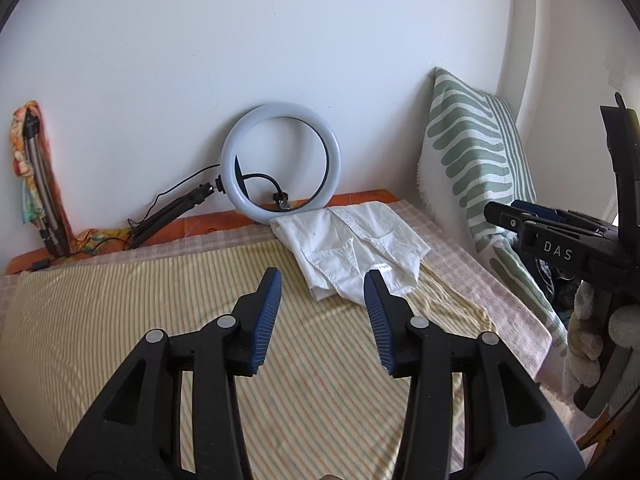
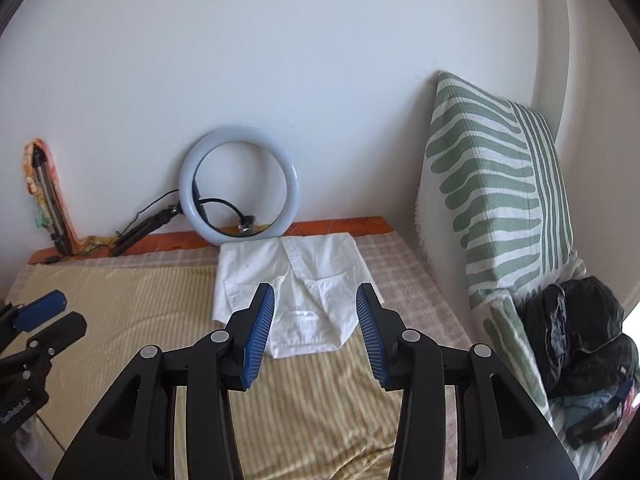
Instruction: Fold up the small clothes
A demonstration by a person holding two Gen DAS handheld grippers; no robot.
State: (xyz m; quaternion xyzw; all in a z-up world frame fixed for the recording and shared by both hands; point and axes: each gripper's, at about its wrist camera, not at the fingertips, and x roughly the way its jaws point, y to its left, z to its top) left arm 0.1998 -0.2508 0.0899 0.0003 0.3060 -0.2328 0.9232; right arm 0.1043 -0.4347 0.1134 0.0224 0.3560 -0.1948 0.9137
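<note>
Hovering above the striped bedspread (image 1: 120, 320), left gripper (image 1: 323, 280) and right gripper (image 2: 316, 294) both stand parted and empty; the folded white shirt (image 2: 296, 280) lies beside the ring light (image 2: 239, 186).

Both wrist views look down over the bed (image 1: 120, 320) toward the wall (image 2: 280, 60)

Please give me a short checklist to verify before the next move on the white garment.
1. Left gripper empty, jaws apart: ok.
2. Right gripper empty, jaws apart: ok.
3. White garment released, lying on the striped cloth: ok.
4. Garment folded neatly: not ok, edges look uneven and rumpled.
5. Ring light clear of the garment: cannot tell, its lower rim sits very near the far edge.
</note>
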